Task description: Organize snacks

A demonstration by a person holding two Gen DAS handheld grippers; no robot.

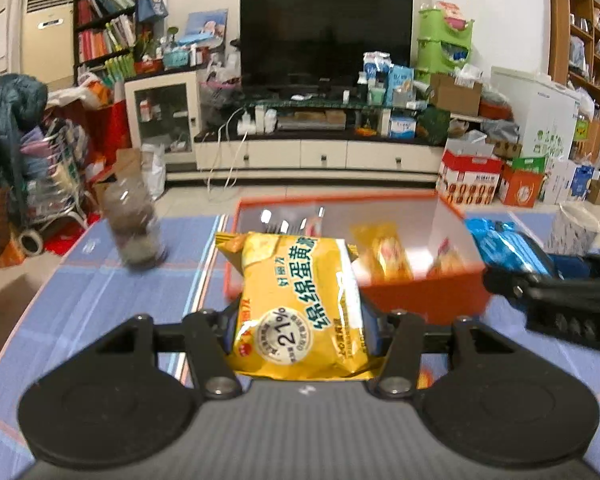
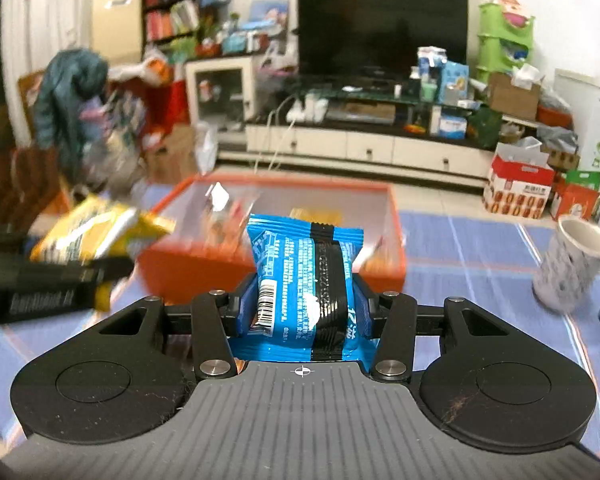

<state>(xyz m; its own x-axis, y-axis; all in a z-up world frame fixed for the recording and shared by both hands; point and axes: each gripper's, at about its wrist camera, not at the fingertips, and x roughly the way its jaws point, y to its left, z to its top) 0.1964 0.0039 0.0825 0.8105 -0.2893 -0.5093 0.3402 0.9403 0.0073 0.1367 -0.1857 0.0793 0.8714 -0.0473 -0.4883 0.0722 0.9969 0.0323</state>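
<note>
With the left tool (image 1: 300, 320) pinching the yellow packet (image 1: 300, 304) and the right tool (image 2: 302, 312) pinching the blue packet (image 2: 304, 280) just short of the orange box (image 1: 420, 296), we carry both over its near wall before letting go.

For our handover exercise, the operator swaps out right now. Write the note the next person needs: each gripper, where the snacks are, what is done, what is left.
Left gripper: shut on the yellow snack packet, raised above the blue plaid tablecloth.
Right gripper: shut on the blue snack packet, also raised.
Orange box: just ahead of both grippers, several wrapped snacks already inside.
Done: both packets picked up.
Left: likely carry both over the orange box and release them inside.
Mind the jar on the left and the patterned cup on the right.
</note>
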